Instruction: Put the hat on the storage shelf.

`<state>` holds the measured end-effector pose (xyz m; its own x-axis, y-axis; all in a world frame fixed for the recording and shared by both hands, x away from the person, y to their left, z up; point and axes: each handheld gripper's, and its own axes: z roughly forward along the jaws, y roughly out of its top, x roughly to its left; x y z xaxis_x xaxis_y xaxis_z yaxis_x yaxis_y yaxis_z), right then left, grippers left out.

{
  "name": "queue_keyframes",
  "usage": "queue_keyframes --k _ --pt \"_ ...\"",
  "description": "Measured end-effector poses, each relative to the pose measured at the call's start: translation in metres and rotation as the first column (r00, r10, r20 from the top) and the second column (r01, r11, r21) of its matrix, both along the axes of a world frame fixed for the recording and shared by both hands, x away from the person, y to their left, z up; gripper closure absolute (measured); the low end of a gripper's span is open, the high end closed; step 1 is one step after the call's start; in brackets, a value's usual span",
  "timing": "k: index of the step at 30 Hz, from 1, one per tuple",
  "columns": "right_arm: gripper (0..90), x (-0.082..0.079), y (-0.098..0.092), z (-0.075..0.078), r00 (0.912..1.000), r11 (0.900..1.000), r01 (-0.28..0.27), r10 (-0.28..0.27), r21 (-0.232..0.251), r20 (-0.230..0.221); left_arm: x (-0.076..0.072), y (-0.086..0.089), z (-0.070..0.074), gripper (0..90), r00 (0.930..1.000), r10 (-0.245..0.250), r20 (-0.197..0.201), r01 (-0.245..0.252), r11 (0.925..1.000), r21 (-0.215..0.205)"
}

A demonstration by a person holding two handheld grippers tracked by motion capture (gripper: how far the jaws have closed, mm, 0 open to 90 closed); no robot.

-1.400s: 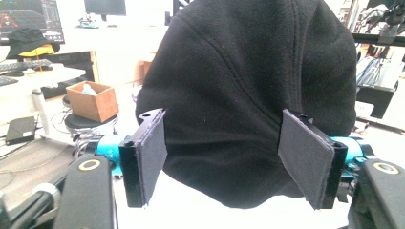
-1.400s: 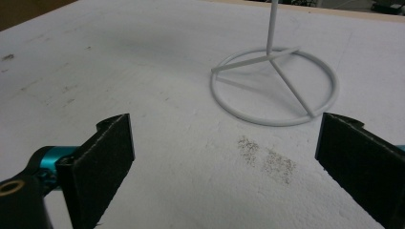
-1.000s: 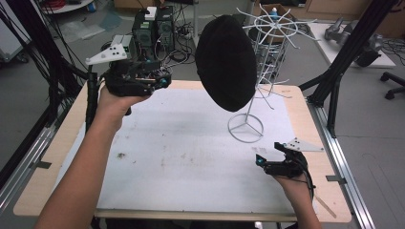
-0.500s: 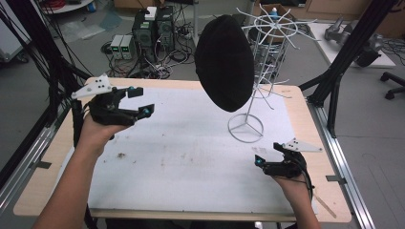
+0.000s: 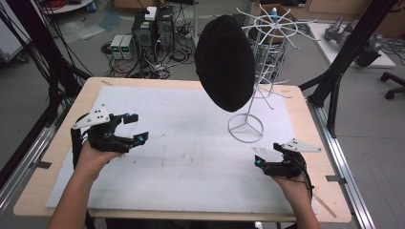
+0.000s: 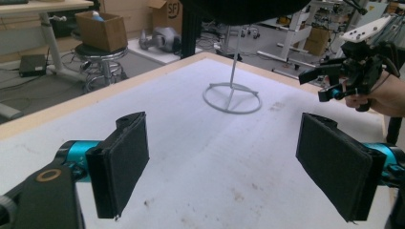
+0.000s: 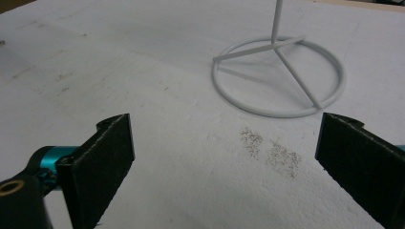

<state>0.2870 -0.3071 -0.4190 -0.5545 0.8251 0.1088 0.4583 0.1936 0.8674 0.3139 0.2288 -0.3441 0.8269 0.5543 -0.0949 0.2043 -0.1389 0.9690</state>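
A black hat [image 5: 224, 62] hangs on a tall white wire stand, whose ring base [image 5: 245, 128] rests on the white mat right of centre. My left gripper [image 5: 136, 128] hovers low over the mat's left side, well away from the hat. Its jaws have just been opening and stand wide, with nothing between its pads [image 6: 119, 167]. My right gripper [image 5: 267, 155] sits near the front right, just short of the ring base [image 7: 277, 76], open and empty. In the left gripper view the right gripper [image 6: 325, 86] shows beyond the ring base [image 6: 232, 98].
The white mat [image 5: 191, 162] covers most of the wooden table [image 5: 43, 191]. Black frame posts [image 5: 334, 71] rise at the right and left edges. Computer boxes and cables [image 5: 148, 33] lie on the floor beyond the far edge.
The left hand came down and toward the near left, from level with the hat to just over the mat, and its jaws spread wider. The right hand stayed put.
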Motion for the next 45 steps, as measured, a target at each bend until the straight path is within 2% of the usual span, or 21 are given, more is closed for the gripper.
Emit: queue_keyframes --k 3,9,12,14,15,19,23,26,30,32,34,38,45 --pt "5.1 -0.001 0.001 0.000 1.0000 1.000 0.000 0.000 -0.002 -0.001 -0.005 0.006 -0.009 16.8 1.0000 0.005 -0.004 -0.005 1.0000 0.004" --pt "5.1 0.000 0.002 -0.001 1.0000 1.000 -0.003 0.003 -0.014 -0.003 -0.011 0.023 -0.020 16.4 0.9993 0.031 -0.019 -0.032 0.9990 -0.030" --pt "5.1 0.000 0.002 -0.001 1.0000 1.000 -0.003 0.003 -0.009 -0.003 -0.015 0.030 -0.031 16.4 0.9989 0.043 -0.020 -0.044 0.9990 -0.006" --pt "5.1 0.001 0.001 -0.001 1.0000 1.000 -0.003 0.003 -0.006 0.000 -0.018 0.037 -0.038 15.7 0.9981 0.055 -0.027 -0.054 0.9979 0.035" --pt "5.1 0.001 0.001 -0.001 1.0000 1.000 -0.002 0.002 -0.004 0.001 -0.020 0.040 -0.040 15.6 0.9977 0.065 -0.021 -0.064 0.9971 0.041" --pt "5.1 0.004 -0.002 -0.001 1.0000 1.000 0.001 -0.001 0.006 -0.002 -0.026 0.053 -0.048 15.0 0.9970 0.075 -0.021 -0.074 0.9964 0.043" --pt "5.0 0.010 -0.002 -0.003 0.9999 1.000 0.008 -0.008 0.016 -0.008 -0.026 0.058 -0.058 14.6 0.9945 0.101 -0.027 -0.099 0.9938 0.050" --pt "5.0 0.010 0.000 -0.004 0.9999 1.000 0.009 -0.009 0.001 -0.011 -0.023 0.058 -0.063 14.6 0.9918 0.123 -0.034 -0.121 0.9912 0.053" --pt "5.1 0.010 -0.001 -0.003 0.9999 1.000 0.013 -0.013 0.013 0.001 -0.021 0.051 -0.066 14.6 0.9919 0.123 -0.030 -0.121 0.9898 0.076" --pt "5.1 0.011 -0.001 -0.003 0.9999 1.000 0.014 -0.014 0.007 0.000 -0.019 0.048 -0.067 14.7 0.9913 0.127 -0.035 -0.124 0.9899 0.069" --pt "5.1 0.010 0.000 -0.003 0.9999 1.000 0.012 -0.012 -0.002 -0.001 -0.020 0.045 -0.069 14.8 0.9918 0.123 -0.037 -0.120 0.9905 0.067" --pt "5.1 0.005 0.002 -0.002 0.9999 1.000 0.013 -0.013 -0.011 0.001 -0.021 0.037 -0.071 14.9 0.9937 0.106 -0.037 -0.102 0.9905 0.092" --pt "5.1 0.006 0.004 -0.002 1.0000 1.000 0.008 -0.008 -0.015 -0.003 -0.020 0.036 -0.070 14.9 0.9940 0.101 -0.042 -0.098 0.9922 0.077"
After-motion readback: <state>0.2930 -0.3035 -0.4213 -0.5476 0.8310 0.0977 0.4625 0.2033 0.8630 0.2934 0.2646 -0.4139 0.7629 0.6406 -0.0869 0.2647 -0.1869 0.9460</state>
